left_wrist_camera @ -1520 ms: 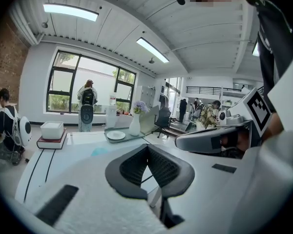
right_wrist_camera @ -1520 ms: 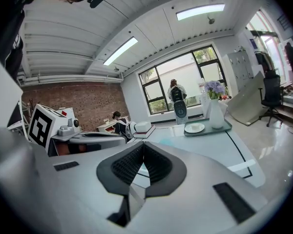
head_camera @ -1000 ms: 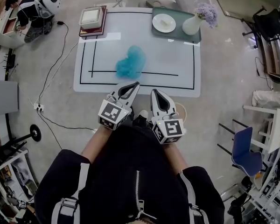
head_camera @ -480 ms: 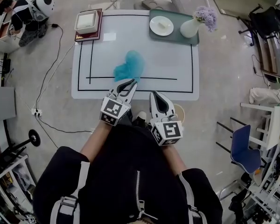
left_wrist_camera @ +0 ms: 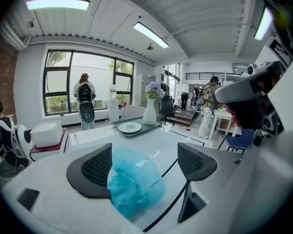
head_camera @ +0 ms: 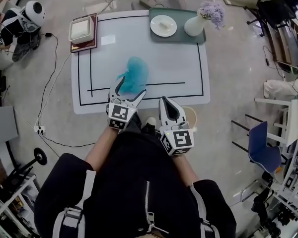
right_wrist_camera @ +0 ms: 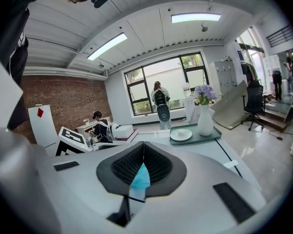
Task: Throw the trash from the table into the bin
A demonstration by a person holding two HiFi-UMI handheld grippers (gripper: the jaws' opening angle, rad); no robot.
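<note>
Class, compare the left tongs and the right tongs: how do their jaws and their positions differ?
Jaws: the left tongs stand wide apart, having just opened, with the blue trash between them, ungripped; the right tongs are shut and empty. Position: the left tongs reach over the table; the right tongs sit short of its near edge. Both point toward the table.

Black zipped jacket (head_camera: 139,192), grey straps (head_camera: 87,182); pale left gripper (head_camera: 129,87) and right gripper (head_camera: 165,101) (each bearing a marker cube (head_camera: 120,117)).

This is a big office room. Behind the white worktop (head_camera: 154,58) are large windows (left_wrist_camera: 58,82), and beside it stands a blue chair (head_camera: 263,155).
</note>
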